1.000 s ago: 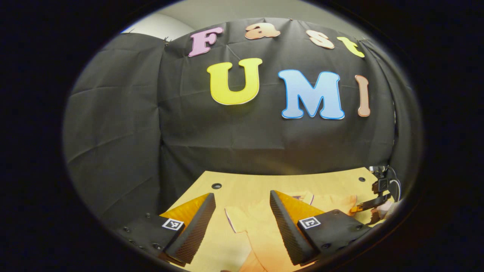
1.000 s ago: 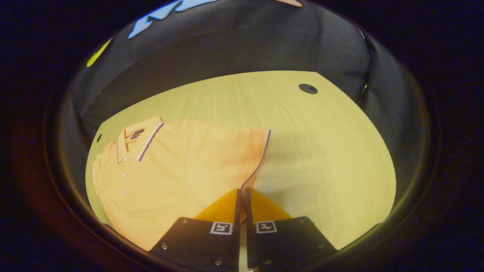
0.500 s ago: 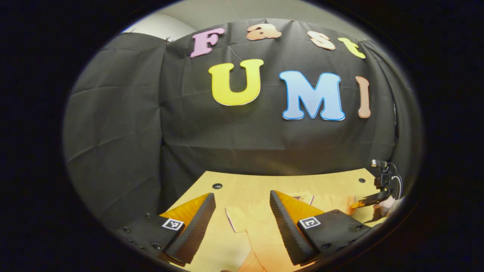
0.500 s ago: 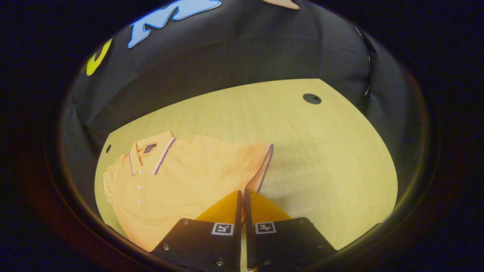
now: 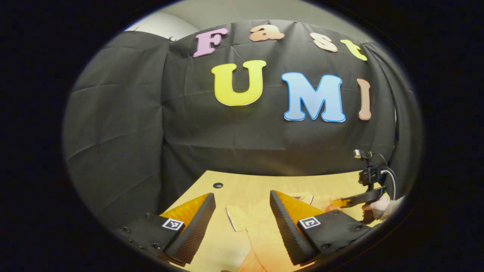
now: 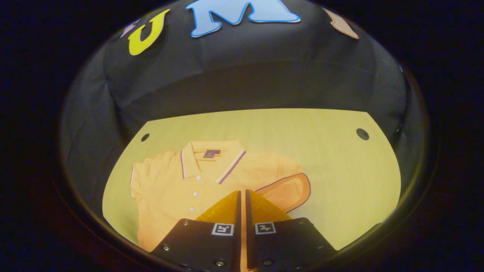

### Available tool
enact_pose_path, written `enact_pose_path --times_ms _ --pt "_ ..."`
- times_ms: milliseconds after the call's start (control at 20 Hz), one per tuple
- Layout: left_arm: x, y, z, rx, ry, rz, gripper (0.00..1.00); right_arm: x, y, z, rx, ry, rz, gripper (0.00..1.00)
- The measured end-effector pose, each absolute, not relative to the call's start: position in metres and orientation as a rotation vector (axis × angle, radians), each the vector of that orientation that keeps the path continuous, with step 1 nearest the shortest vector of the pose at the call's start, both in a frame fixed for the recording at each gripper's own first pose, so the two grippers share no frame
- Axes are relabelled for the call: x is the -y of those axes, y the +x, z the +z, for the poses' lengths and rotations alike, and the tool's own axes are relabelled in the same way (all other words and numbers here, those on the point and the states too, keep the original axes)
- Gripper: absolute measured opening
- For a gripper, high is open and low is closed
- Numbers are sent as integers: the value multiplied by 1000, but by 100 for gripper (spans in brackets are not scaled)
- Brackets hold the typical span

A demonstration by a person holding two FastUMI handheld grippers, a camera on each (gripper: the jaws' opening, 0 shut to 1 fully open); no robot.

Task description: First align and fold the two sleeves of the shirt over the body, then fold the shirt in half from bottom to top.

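Note:
An orange polo shirt (image 6: 177, 189) lies face up on the wooden table (image 6: 302, 128), collar (image 6: 211, 158) toward the back wall. My right gripper (image 6: 242, 194) is shut on the shirt's right-hand sleeve (image 6: 287, 190), which is raised off the table so that its trimmed cuff gapes open. In the left gripper view the other sleeve (image 5: 242, 221) lies flat between the fingers of my left gripper (image 5: 242, 196), which hangs open above it and holds nothing. Far to the right in that view the right gripper (image 5: 351, 202) and the hand (image 5: 378, 207) holding it show over the shirt.
Black cloth walls close in the table at the back and on both sides. Small dark holes sit near the table's back corners (image 6: 362, 133) (image 6: 145, 137) (image 5: 217, 185). Bare wood lies to the right of the shirt (image 6: 351, 181).
The right gripper has lifted the sleeve off the table and swung round to face the shirt, and the cuff now gapes open. The left gripper has stayed where it was, open.

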State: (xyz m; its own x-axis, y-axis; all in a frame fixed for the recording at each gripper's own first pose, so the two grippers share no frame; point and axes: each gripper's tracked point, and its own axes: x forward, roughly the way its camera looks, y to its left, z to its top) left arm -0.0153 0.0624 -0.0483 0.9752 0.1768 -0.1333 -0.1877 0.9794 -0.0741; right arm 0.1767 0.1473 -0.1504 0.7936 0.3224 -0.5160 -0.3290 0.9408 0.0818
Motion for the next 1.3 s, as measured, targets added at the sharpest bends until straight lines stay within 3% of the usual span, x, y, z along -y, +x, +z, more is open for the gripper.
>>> enact_pose_path --times_ms 300,600,650,750,1150,1200,1300 --pt "-75 -28 -55 -137 -81 218 94 -204 160 -168 -577 -103 454 6" --pt "-77 -30 -67 -156 -98 224 95 -204 157 -166 -565 -135 442 6" --pt "-75 -28 -71 -162 -103 218 95 -200 158 -167 -559 -141 435 20" --pt "-72 -22 -78 -173 -110 204 95 -196 156 -160 -541 -140 433 29" --pt "-68 38 -141 -268 -128 130 95 -168 132 -133 -488 -76 414 29" --pt "-70 47 -151 -283 -135 124 95 -163 127 -131 -484 -69 409 25" --pt "-72 66 -175 -321 -135 119 95 -150 117 -130 -476 -52 391 29"
